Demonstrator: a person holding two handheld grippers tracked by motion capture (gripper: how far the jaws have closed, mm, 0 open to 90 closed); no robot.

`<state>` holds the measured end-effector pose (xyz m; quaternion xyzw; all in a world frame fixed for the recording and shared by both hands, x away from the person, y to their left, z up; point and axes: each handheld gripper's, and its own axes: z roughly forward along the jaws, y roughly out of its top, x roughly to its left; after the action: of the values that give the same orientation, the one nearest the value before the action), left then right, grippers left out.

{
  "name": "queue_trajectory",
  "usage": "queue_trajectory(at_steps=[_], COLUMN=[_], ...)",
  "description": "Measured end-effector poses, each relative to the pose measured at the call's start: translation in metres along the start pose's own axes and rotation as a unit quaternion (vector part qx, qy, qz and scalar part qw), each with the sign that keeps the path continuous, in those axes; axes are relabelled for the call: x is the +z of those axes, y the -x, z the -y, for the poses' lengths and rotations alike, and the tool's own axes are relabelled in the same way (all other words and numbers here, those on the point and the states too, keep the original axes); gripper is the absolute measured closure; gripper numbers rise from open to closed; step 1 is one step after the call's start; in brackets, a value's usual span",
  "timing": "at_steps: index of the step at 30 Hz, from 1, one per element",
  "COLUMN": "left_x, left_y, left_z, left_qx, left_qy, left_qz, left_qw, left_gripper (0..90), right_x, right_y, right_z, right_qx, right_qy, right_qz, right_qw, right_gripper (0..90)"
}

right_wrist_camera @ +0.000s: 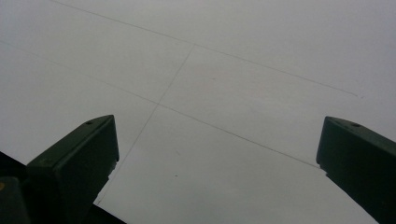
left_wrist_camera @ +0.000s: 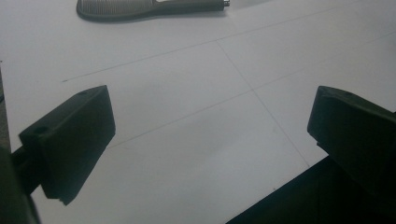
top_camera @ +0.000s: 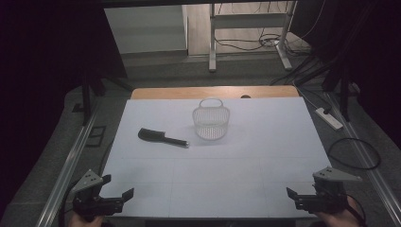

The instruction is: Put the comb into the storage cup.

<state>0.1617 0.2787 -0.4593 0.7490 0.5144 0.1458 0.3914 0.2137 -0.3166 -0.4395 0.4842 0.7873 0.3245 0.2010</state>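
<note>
1. My left gripper (top_camera: 116, 187) sits at the near left corner of the table (top_camera: 236, 175), with its jaws spread wide and nothing between them.
2. My right gripper (top_camera: 302, 195) sits at the near right corner, its jaws just as wide and also empty.
3. Both grippers point inward across the white tabletop, well apart from each other.
4. The dark comb (top_camera: 163, 137) lies flat on the table, left of the middle, its toothed head toward the left and its handle pointing right.
5. In my left gripper view the comb (left_wrist_camera: 149, 6) lies along the top edge, well beyond my jaws, with bare white surface between.
6. The white wire basket (top_camera: 211, 122) stands upright near the middle of the table, toward the far side, just right of the comb's handle end and apart from it.
7. Its handle arches over the top.
8. In my right gripper view, the jaws frame plain tabletop crossed by faint lines.
</note>
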Motion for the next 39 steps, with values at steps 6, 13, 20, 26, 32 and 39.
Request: queue_trajectory(at_steps=[6, 13, 20, 26, 32, 39], left_x=[-0.0006, 0.0004, 0.0002, 0.002, 0.0024, 0.0064], left_y=[-0.0016, -0.0013, -0.0019, -0.0013, -0.0025, -0.0057], left_z=[0.0005, 0.0, 0.0002, -0.0012, -0.0023, -0.0066], left_qx=[-0.007, -0.008, -0.013, -0.013, -0.017, -0.028], left_qy=[0.002, -0.004, -0.005, -0.015, -0.018, -0.015], left_qz=[0.001, -0.002, -0.002, -0.004, 0.001, 0.017], left_qw=[1.0, 1.0, 0.9999, 0.9998, 0.9997, 0.9993], left_gripper=[1.7, 1.6, 1.3, 0.5, 0.0, 0.0], right_x=[0.0001, 0.0003, 0.0012, 0.0012, 0.0021, 0.0018], right_y=[-0.0014, -0.0014, -0.0019, -0.0017, -0.0019, -0.0014], right_z=[-0.0002, -0.0002, -0.0008, -0.0006, -0.0009, -0.0009], right_qx=[-0.006, -0.007, -0.009, -0.011, -0.009, -0.005], right_qy=[-0.001, -0.001, -0.004, -0.005, -0.006, -0.004], right_qz=[0.0, 0.001, 0.001, 0.002, 0.001, 0.006], right_qw=[1.0, 1.0, 0.9999, 0.9999, 0.9999, 1.0], right_gripper=[0.0, 0.3, 1.3, 1.5, 2.2, 2.8])
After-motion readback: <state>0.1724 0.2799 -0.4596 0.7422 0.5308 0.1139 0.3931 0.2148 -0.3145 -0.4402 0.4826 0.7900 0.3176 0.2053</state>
